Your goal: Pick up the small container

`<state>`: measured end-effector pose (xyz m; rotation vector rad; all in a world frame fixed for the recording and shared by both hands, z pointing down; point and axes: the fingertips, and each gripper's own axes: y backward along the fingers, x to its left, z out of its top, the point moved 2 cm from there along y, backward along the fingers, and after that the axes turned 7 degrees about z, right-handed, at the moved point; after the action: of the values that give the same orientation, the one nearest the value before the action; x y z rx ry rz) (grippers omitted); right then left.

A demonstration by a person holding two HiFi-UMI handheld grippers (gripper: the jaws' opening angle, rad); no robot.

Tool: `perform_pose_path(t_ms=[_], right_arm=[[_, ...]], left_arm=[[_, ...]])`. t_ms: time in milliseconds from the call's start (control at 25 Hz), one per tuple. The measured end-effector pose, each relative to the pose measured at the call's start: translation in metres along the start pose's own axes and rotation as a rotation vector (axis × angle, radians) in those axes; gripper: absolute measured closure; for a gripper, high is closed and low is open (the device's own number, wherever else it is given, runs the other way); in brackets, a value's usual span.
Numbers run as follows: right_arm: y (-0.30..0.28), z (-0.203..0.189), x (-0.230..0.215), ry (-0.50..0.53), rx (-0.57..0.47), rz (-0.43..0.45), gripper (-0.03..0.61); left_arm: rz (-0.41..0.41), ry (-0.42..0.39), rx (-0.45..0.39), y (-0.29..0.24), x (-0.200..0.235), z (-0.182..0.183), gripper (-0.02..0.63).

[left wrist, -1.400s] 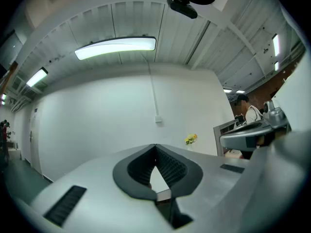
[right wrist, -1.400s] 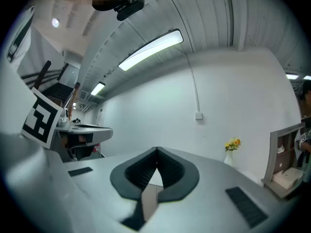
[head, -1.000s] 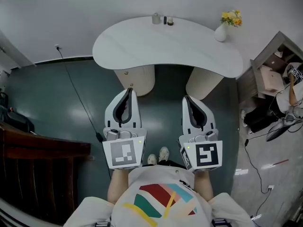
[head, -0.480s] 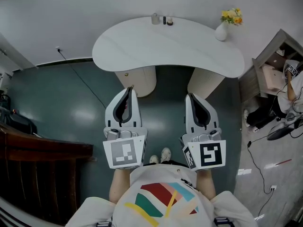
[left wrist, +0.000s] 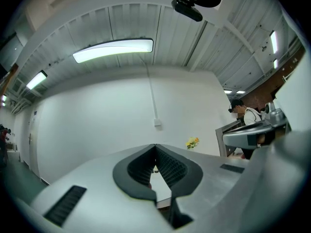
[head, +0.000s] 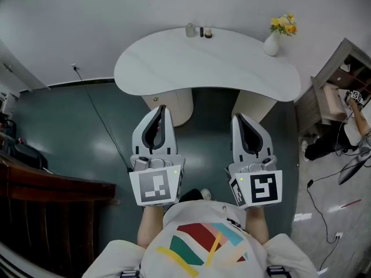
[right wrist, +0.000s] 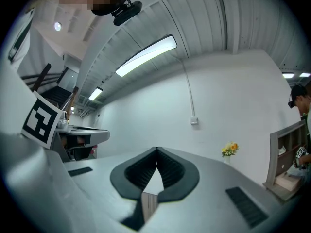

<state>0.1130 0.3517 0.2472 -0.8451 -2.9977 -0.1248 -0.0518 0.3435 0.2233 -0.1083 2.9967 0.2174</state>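
Note:
A white curved table [head: 232,68] stands ahead of me in the head view. At its far edge sits a small clear container [head: 190,30], with two smaller dark items [head: 204,33] just to its right. My left gripper [head: 162,108] and right gripper [head: 236,117] are held side by side over the dark floor, short of the table's near edge and far from the container. Both are shut with nothing between the jaws. In the left gripper view the left gripper [left wrist: 155,146] has its tips together, and in the right gripper view so does the right gripper [right wrist: 156,150].
A white vase of yellow flowers [head: 272,39] stands at the table's right end. Two pale pedestals [head: 174,100] carry the table. A dark wooden cabinet [head: 46,201] is at the left, a cable [head: 98,120] crosses the floor, and a wooden shelf [head: 333,86] and a person [head: 353,126] are at the right.
Both grippers and I have moved a little towards the table, which now lies nearer in the head view. My shoes are nearly hidden below my chest. Both jaws stayed shut.

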Motion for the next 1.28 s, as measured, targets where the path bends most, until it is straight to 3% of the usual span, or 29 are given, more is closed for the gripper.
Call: perform_pose_path(t_ms=[640, 920, 1280], right_arm=[[-0.003, 0.007, -0.025, 0.013, -0.046, -0.027, 0.568], [-0.039, 0.008, -0.036, 0.034, -0.069, -0.022, 0.568], [-0.104, 0.005, -0.055, 0.026, -0.058, 0.007, 0.568]], left_arm=[[-0.017, 0.032, -0.062, -0.027, -0.008, 0.006, 0.597], [-0.013, 0.083, -0.109, -0.067, 0.006, 0.003, 0.597], [-0.006, 0.083, -0.087, -0.132, 0.024, -0.013, 0.596]])
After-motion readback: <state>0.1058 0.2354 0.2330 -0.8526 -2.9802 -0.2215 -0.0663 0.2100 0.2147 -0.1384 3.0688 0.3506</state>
